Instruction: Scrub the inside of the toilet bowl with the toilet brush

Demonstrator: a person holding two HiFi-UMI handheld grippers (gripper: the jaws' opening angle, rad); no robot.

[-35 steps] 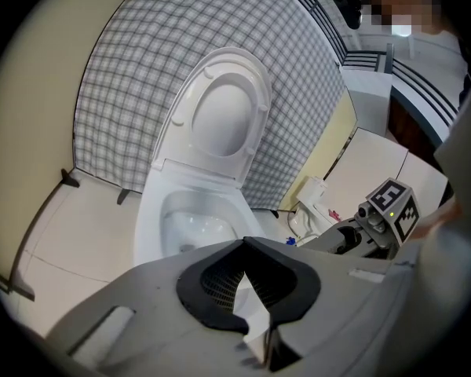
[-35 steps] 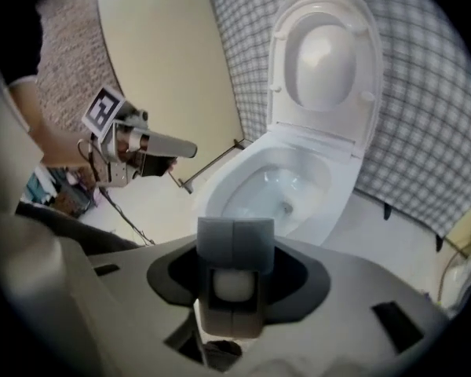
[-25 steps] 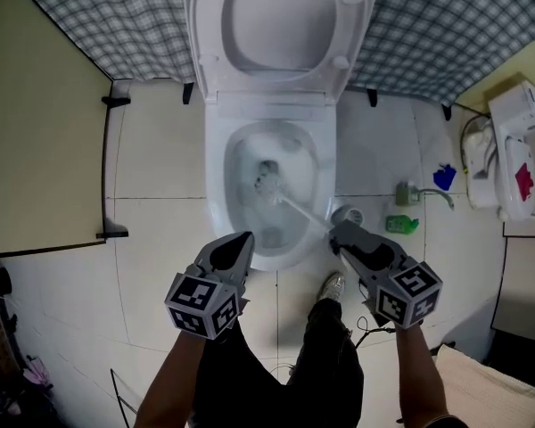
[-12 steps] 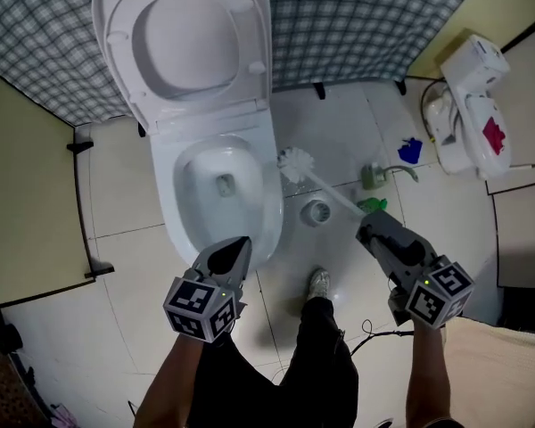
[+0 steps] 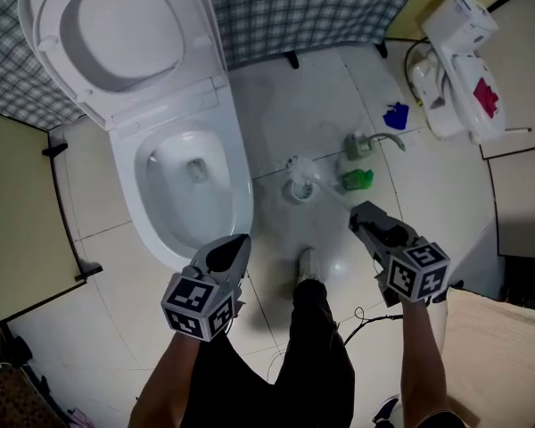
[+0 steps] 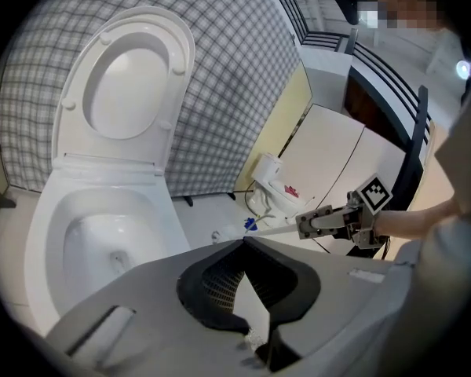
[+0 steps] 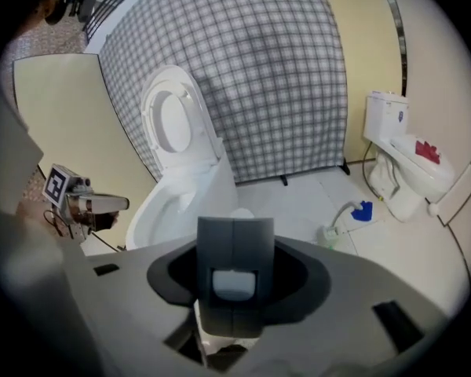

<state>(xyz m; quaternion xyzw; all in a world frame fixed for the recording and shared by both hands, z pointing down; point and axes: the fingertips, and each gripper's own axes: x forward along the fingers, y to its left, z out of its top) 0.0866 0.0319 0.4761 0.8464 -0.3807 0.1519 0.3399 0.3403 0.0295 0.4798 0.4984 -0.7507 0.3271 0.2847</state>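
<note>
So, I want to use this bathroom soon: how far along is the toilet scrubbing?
Scrubbing looks finished: the brush is out of the bowl, its head at the holder on the floor beside it. In hand: the right gripper grips the handle. Left to do: seat the brush, let go.

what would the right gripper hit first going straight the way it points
Probably the round white brush holder on the floor; the white toilet brush held in the right gripper points into it.

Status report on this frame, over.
Left tongs shut, empty. Right tongs shut on white toilet brush. Brush head at round floor holder, outside white toilet bowl. Green object beside holder.
</note>
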